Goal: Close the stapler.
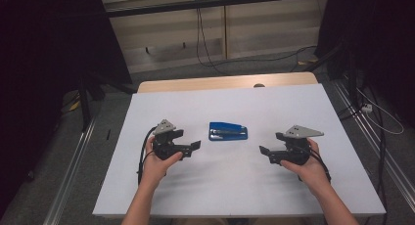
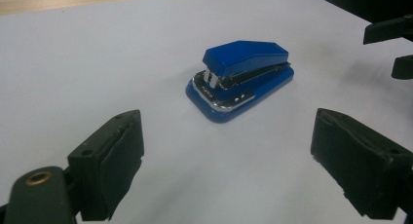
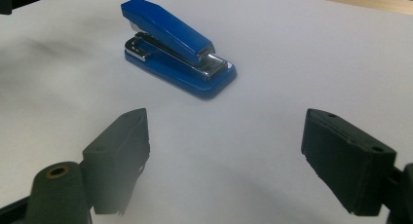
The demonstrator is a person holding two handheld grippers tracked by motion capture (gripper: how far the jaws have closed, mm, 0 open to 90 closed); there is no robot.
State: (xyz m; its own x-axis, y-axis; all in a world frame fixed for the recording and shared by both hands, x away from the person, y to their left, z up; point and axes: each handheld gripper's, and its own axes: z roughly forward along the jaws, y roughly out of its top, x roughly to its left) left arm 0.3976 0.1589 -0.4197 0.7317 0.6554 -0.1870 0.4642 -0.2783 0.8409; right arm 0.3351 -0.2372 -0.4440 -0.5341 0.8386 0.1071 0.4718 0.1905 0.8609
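My left tongs (image 1: 195, 146) and right tongs (image 1: 264, 150) gape wide, empty, flanking the stapler (image 1: 228, 131) on the worktop (image 1: 161, 100); a one-sided nudge could skid it away.

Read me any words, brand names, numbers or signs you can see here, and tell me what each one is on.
Nothing can be read.
The blue stapler has small embossed marks on the metal plate at its near end in the left gripper view: too small and blurred to make out.
The white table and both hand-held grippers, left and right, carry no visible text.
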